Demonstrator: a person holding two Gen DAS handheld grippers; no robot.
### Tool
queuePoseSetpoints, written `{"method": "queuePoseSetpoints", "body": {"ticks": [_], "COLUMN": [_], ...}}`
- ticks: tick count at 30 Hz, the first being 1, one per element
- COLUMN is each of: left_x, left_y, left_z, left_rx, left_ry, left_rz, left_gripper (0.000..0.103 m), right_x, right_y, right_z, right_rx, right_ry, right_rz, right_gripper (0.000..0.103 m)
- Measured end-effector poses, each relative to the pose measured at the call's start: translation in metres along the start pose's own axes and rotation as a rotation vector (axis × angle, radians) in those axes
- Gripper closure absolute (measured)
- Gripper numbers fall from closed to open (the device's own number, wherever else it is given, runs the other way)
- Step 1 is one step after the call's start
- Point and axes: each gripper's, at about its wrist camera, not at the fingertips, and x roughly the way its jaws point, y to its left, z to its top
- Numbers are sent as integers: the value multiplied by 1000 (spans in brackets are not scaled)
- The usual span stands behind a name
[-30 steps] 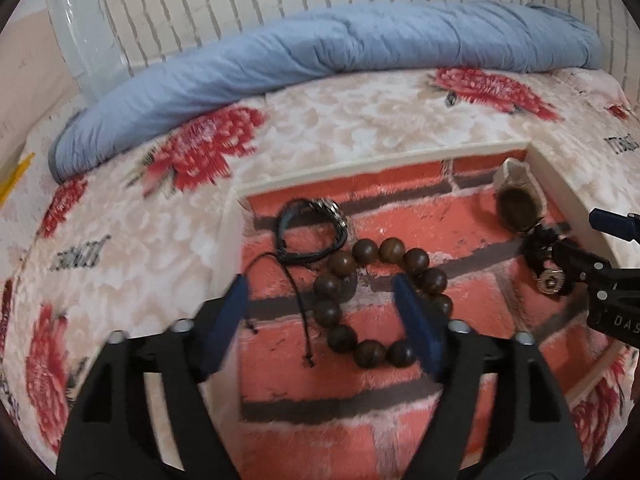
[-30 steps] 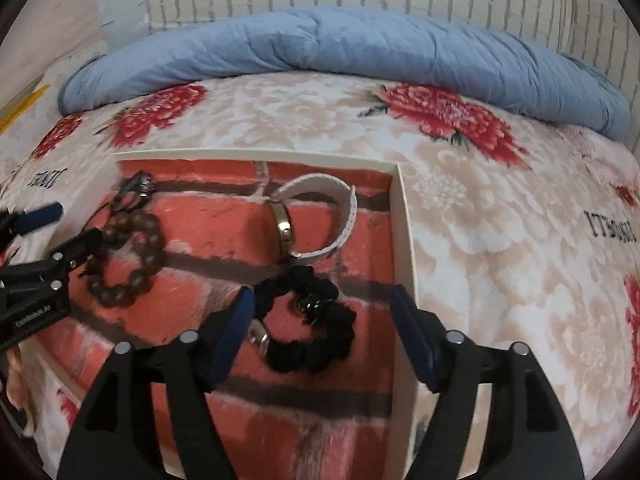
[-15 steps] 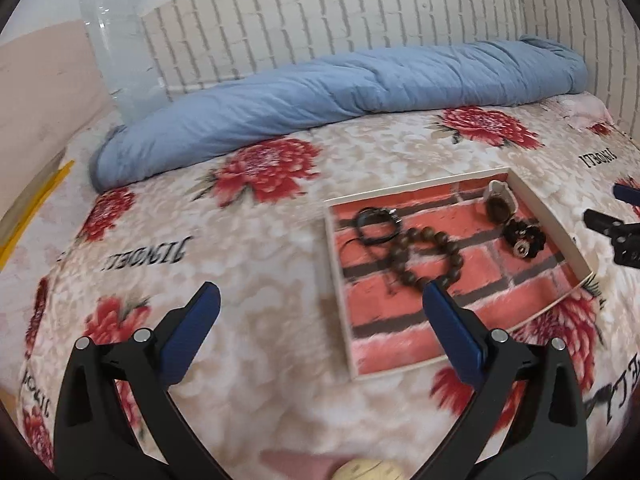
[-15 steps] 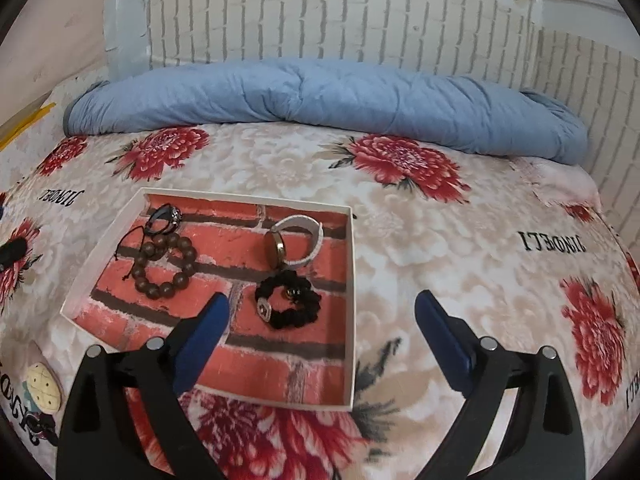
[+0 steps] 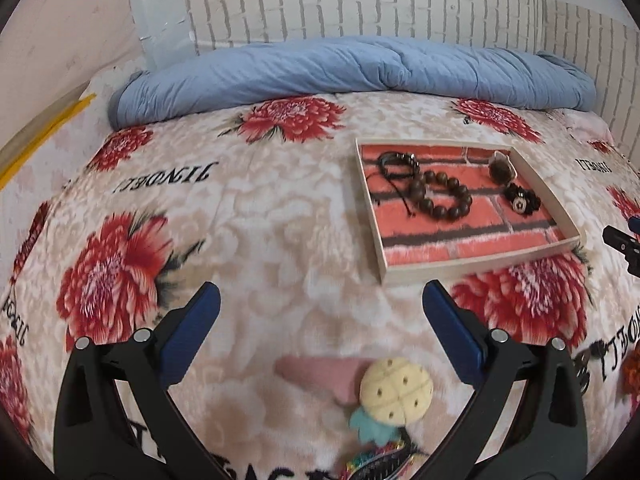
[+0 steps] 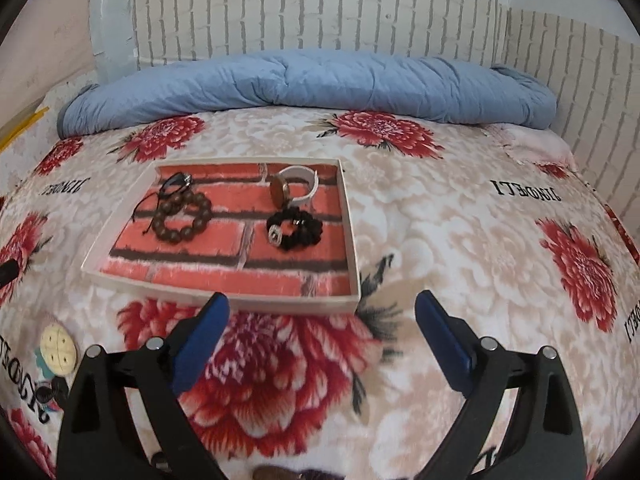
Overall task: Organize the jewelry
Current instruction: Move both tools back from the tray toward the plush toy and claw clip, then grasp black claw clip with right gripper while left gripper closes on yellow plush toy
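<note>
Both my grippers, left (image 5: 320,322) and right (image 6: 322,320), gape empty; the pineapple charm (image 5: 394,394) lies nearest my left, between its fingers.

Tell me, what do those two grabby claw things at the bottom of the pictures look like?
The left gripper and the right gripper look alike: each has two black plastic arms with silver round bolts near the top. The fingers wear dark blue pads on their inner sides. No cables or sleeves show.
</note>
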Motion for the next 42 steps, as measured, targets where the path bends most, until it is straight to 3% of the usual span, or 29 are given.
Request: {"method": "queuePoseSetpoints", "body": {"ticks": [4,8,16,37,42], "left_x": [-4,-6,-7,31,44], "left_y": [4,7,-13,-41,-39], "left_z": [-20,-37,-61,-78,-80], "left_rx": [-17,-68,-30,5,14], "left_ry": [-12,6,23,78,107], "left_rz": [16,-27,-47,-62,-77], "left_gripper": [5,5,5,6,22], "right_x": [-17,-33,-41,-25,-23], "right_y": [15,25,35,57,64], "right_z": [-18,-34,-65,-107,-111], "right_rx": [-40,-29,-16,-35,-57], "right_ry": [-36,-33,-13,52,58], "right_rz": [-52,13,64,101,98], "right_gripper": [11,11,11,11,13]}}
